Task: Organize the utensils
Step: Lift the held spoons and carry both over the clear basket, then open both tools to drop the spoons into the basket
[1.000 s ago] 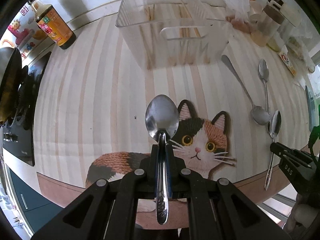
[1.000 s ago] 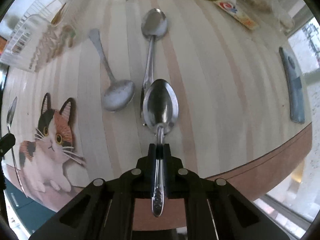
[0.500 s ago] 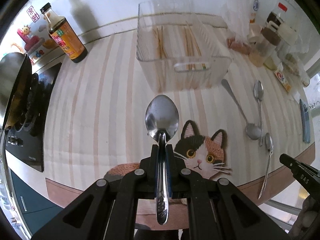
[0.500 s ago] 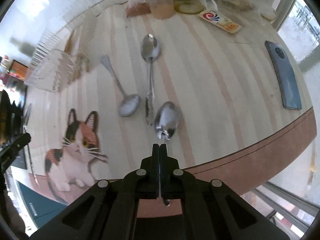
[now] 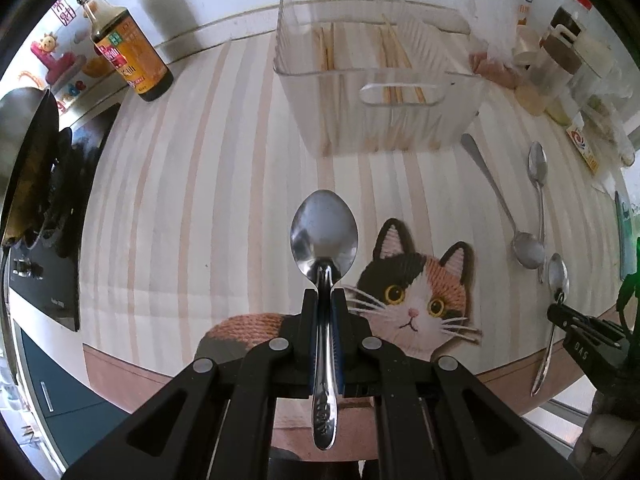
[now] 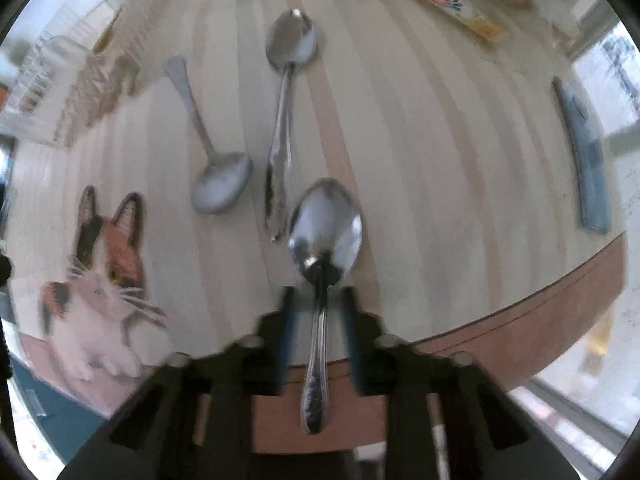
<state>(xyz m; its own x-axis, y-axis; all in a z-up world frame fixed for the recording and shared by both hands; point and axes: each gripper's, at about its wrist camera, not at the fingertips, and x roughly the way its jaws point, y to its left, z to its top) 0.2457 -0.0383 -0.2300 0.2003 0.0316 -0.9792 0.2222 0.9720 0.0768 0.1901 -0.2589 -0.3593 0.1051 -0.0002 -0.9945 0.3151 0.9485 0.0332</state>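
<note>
My right wrist view is smeared with blur; the phone [image 5: 624,236] is cut off at my left view's edge.

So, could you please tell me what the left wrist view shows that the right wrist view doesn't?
Left only: sauce bottle, stove, chopsticks in the clear bin.
Right only: the right tongs, jaws opening, pads clear of a spoon between them.
Both: cat mat, two loose spoons, phone.
</note>
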